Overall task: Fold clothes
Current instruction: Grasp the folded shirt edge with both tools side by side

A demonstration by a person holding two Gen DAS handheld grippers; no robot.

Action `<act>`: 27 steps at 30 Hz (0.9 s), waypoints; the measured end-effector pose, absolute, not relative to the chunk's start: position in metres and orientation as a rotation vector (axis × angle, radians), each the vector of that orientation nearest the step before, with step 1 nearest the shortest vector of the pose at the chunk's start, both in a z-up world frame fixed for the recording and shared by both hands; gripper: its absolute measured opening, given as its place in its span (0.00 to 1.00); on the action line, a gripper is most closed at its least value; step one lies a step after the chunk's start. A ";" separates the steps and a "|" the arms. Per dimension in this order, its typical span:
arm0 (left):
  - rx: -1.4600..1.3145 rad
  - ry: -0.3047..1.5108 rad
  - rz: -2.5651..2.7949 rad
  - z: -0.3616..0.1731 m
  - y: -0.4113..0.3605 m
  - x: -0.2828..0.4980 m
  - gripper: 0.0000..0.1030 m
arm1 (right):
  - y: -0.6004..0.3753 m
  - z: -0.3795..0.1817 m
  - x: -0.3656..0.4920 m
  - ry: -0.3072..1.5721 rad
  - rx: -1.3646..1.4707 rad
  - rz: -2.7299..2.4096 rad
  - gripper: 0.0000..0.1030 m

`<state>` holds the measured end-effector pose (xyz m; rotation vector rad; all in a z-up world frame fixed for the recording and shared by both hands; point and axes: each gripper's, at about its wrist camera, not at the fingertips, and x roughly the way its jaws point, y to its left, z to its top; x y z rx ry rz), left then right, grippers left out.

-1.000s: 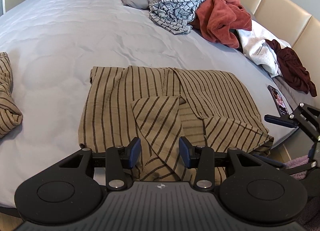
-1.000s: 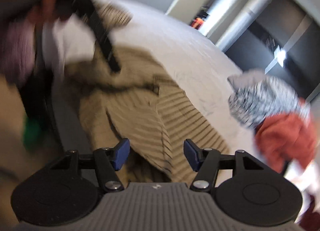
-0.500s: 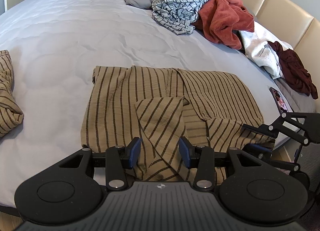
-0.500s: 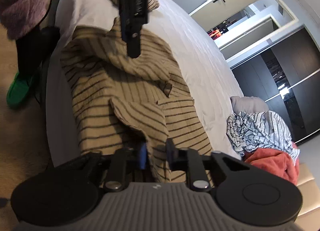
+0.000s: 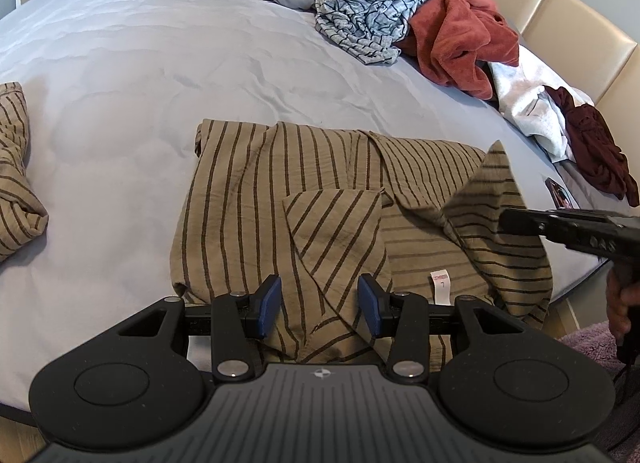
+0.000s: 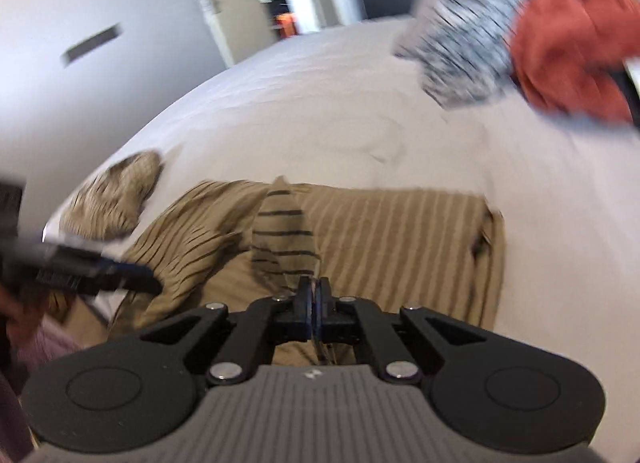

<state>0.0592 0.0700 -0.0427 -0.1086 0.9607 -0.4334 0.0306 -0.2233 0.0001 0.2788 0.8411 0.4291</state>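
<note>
Fabric is already caught: your right gripper (image 6: 314,295) has just been closing and its jaws now pinch the shirt's (image 5: 280,199) right corner, which stands up in a tent (image 5: 496,191) off the bed (image 5: 160,63). The shirt lies flat at the bed's near edge, with one flap (image 5: 336,231) already folded in at the middle. Your left gripper (image 5: 319,309) hovers over the near hem with its jaws half spread and nothing between the pads (image 5: 269,305); the cloth lies below them, not gripped.

To do this fold well, I judge you should carry the pinched corner low and straight across towards the middle, so the crease falls along the stripes, not at a slant. Keep the pinch firm until the corner lies flat; let go too soon and it will flop back. Use the left gripper to pin the hem while the right pulls, or the whole shirt may slide towards the bed's edge. Lay the corner level with the middle flap.

The unfolded pile (image 5: 400,15) sits well apart near the headboard (image 5: 560,23), out of your way.
</note>
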 end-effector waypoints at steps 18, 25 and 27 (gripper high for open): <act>-0.128 0.801 -0.392 -0.031 0.082 0.059 0.47 | -0.232 -0.001 0.024 0.786 0.228 0.266 0.60; -0.193 0.740 -0.231 -0.038 0.111 0.072 0.50 | -0.253 -0.006 0.026 0.779 0.282 0.158 0.65; -0.277 0.771 -0.219 -0.049 0.121 0.078 0.50 | -0.263 -0.015 0.030 0.795 0.335 0.127 0.71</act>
